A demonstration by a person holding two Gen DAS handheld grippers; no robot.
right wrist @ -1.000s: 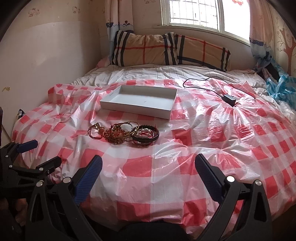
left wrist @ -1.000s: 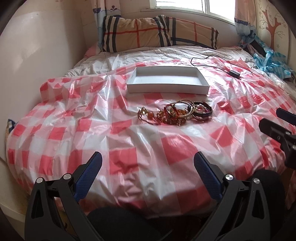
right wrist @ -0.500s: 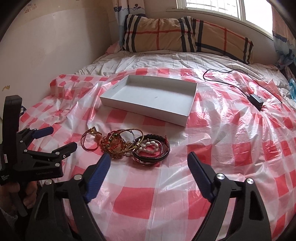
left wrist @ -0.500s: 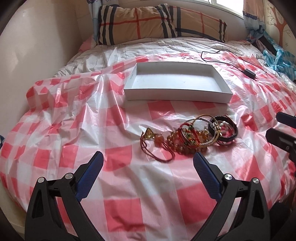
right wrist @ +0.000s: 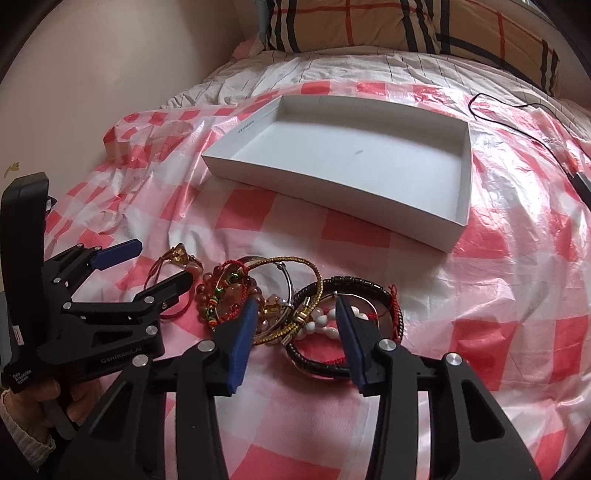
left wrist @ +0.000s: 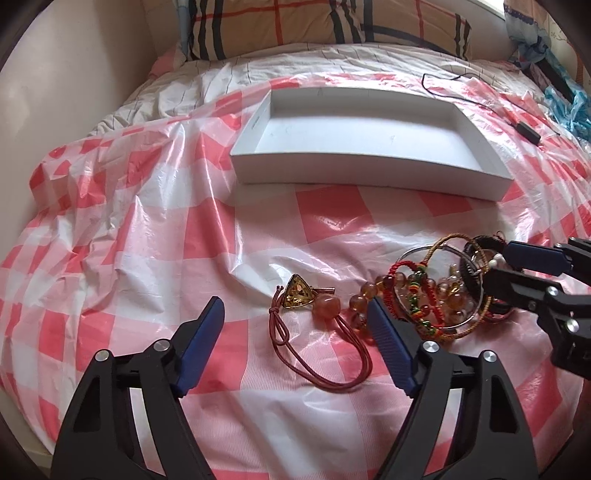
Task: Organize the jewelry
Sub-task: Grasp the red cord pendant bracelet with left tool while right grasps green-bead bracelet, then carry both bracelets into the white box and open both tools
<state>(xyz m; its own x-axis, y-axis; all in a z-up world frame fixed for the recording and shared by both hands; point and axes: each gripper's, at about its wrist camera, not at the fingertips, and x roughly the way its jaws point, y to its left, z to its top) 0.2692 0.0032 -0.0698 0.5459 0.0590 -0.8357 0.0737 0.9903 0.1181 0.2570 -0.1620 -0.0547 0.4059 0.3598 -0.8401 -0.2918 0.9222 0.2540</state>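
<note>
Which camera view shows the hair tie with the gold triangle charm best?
The left wrist view shows the hair tie best: its whole red loop, pink bead and gold triangle lie uncovered between the open left hand-held gripper fingers. In the right wrist view, the hair tie is small and partly hidden behind the left hand-held gripper.

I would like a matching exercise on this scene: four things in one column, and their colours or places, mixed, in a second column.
Things:
1. box
2. hair tie
3. pillow
4. left gripper

Descriptions:
A. plaid, by the wall
B. white, nothing inside
C. open, blue fingers
D. red cord with a triangular gold charm

Pairs: 1-B, 2-D, 3-A, 4-C
</note>
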